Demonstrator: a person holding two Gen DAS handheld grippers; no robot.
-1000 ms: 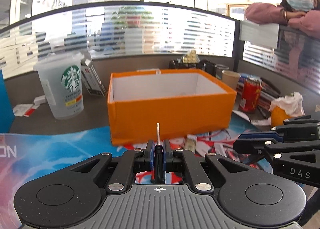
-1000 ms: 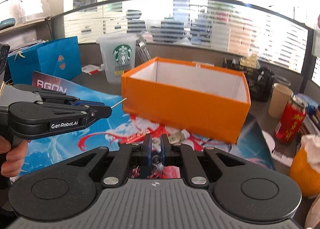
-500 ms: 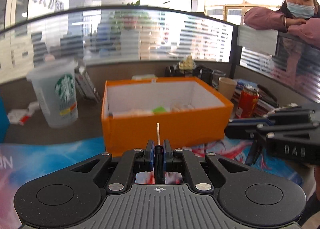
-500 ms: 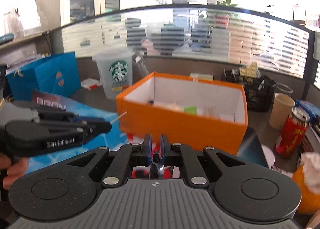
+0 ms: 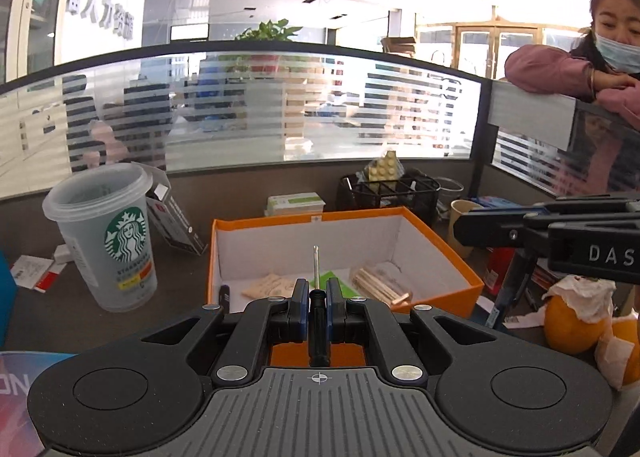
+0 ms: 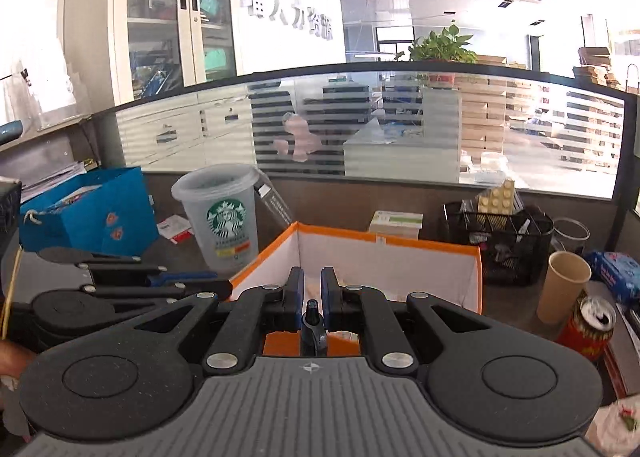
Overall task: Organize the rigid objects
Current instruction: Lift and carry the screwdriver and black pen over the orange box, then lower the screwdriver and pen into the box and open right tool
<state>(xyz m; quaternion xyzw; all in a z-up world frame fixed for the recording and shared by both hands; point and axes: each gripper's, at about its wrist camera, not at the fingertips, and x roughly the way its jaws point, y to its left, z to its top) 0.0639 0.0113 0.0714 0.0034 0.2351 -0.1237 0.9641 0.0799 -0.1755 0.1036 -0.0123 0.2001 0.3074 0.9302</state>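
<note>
- While the table (image 5: 60, 321) carries everything, the biggest task thing on it is the orange box (image 5: 440, 257), open-topped, with white inner walls.
- Left of the box, just beside it, stands an upright Starbucks cup (image 5: 108, 233); a blue bag (image 6: 88, 213) sits farther left.
- The left hand-held gripper (image 5: 317, 297) hangs over the near edge of the box, its jaws drawn together and clamped on a screwdriver (image 5: 318, 321).
- The screwdriver has a black handle caught between the pads, and its thin metal shaft points forward over the inside of the box.
- The right hand-held gripper (image 6: 311, 289) is also over the near wall of the box, jaws nearly together, pinching a small dark object (image 6: 312, 321); what it is cannot be told.
- Inside the box lie a bundle of wooden sticks (image 5: 380, 285), a pale paper packet (image 5: 268, 286), a green piece (image 5: 340, 285) and a dark pen (image 5: 225, 295) against the left wall.
- Right of the box are a paper cup (image 6: 564, 285), a red can (image 6: 590, 327) and an orange (image 5: 572, 317).
</note>
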